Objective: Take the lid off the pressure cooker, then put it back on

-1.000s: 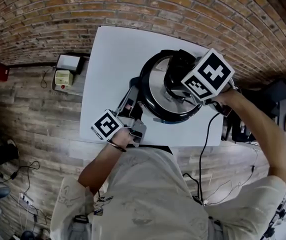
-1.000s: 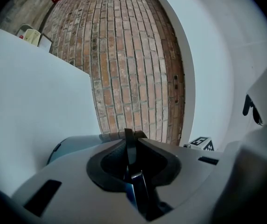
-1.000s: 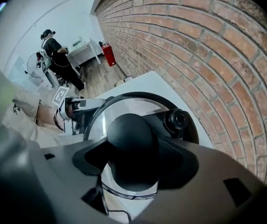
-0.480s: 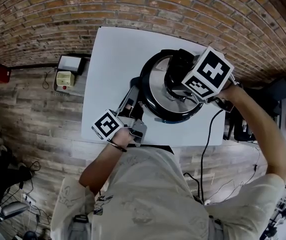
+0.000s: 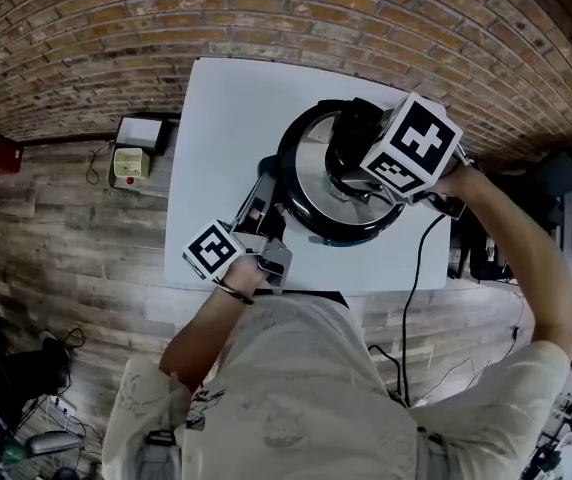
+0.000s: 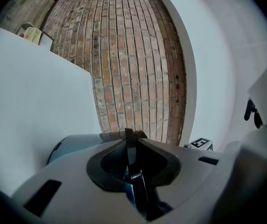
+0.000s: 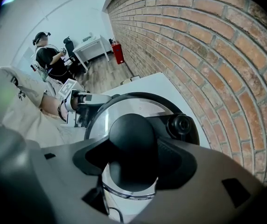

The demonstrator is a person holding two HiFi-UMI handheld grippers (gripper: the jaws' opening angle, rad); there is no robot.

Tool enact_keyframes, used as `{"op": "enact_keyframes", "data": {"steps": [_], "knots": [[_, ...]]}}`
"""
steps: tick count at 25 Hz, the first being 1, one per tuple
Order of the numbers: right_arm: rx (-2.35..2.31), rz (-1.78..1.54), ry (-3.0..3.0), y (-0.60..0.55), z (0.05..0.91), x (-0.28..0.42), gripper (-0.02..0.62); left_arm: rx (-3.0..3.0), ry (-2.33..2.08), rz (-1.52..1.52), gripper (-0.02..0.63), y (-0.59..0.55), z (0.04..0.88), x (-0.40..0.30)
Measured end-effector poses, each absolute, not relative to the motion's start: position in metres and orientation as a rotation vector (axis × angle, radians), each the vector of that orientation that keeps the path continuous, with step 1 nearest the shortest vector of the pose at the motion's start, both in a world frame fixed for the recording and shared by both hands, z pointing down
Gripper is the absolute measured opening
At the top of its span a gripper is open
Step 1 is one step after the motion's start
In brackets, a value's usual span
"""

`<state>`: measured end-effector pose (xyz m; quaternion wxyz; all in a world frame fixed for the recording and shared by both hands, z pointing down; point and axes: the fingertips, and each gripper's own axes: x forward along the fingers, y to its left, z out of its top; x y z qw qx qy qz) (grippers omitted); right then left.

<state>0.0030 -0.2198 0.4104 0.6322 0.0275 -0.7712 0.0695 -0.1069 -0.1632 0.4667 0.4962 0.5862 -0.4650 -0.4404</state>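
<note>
The pressure cooker (image 5: 311,230) stands on the white table (image 5: 236,108) with its silver lid (image 5: 311,183) on. My right gripper (image 5: 358,160) points down over the lid, mostly hidden under its marker cube. In the right gripper view the lid's black knob (image 7: 132,139) fills the gap of the right gripper (image 7: 132,160), and both pads press on it. My left gripper (image 5: 266,190) lies level at the cooker's left side. It is shut on a thin dark handle edge (image 6: 129,146) that stands between the pads of the left gripper (image 6: 130,167).
A black valve (image 7: 180,124) sits on the lid beside the knob. A power cord (image 5: 411,298) hangs off the table's near right edge. A brick wall runs behind the table. A small box (image 5: 131,146) lies on the floor at left. A person (image 7: 49,55) sits far off.
The right gripper's marker cube has rolled slightly about the knob. The left gripper and the cooker have stayed where they were.
</note>
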Motion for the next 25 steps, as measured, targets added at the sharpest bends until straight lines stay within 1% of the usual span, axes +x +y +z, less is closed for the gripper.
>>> {"op": "enact_keyframes", "data": {"steps": [17,25], "knots": [[0.068,0.149,-1.790,-0.214,0.367,0.012,0.295,1.417,-1.086,-1.097,0.077,-0.165,0.463,-0.107],[0.143,0.199,-1.808,-0.212,0.353,0.052,0.295,1.428,-1.122,-1.059,0.077,-0.162,0.468,-0.109]]}}
